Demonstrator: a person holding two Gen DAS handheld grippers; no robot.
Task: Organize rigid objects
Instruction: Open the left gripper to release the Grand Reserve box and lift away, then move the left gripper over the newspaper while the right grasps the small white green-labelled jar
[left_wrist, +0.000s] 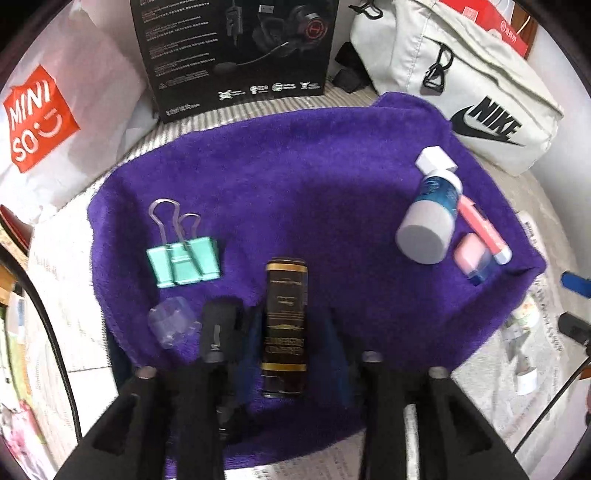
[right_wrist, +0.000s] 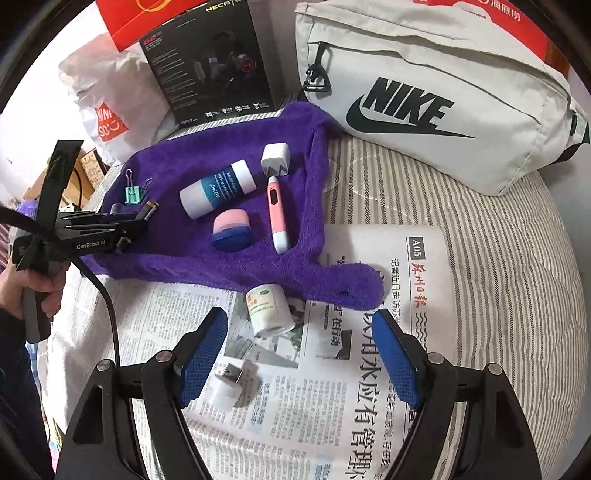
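A purple towel (left_wrist: 314, 166) holds a teal binder clip (left_wrist: 184, 258), a clear plastic piece (left_wrist: 171, 325), a small black object (left_wrist: 219, 328), a blue-and-white bottle (left_wrist: 428, 221), a white charger plug (left_wrist: 436, 158), a pink pen-shaped device (left_wrist: 480, 225) and a pink-and-blue puff (left_wrist: 472, 258). A dark brown tube with gold bands (left_wrist: 284, 328) lies on the towel between the fingers of my left gripper (left_wrist: 295, 321), with gaps on both sides. My right gripper (right_wrist: 299, 321) stands open over the newspaper (right_wrist: 369, 369), above a small white green-labelled bottle (right_wrist: 269, 310) and a white USB adapter (right_wrist: 225, 384).
A grey Nike bag (right_wrist: 424, 92) lies behind the towel on the right. A black headset box (right_wrist: 210, 62) stands at the back, with a white Miniso bag (right_wrist: 107, 122) to its left. Striped bedding (right_wrist: 498, 258) lies underneath. A hand (right_wrist: 40, 291) holds the left gripper's handle.
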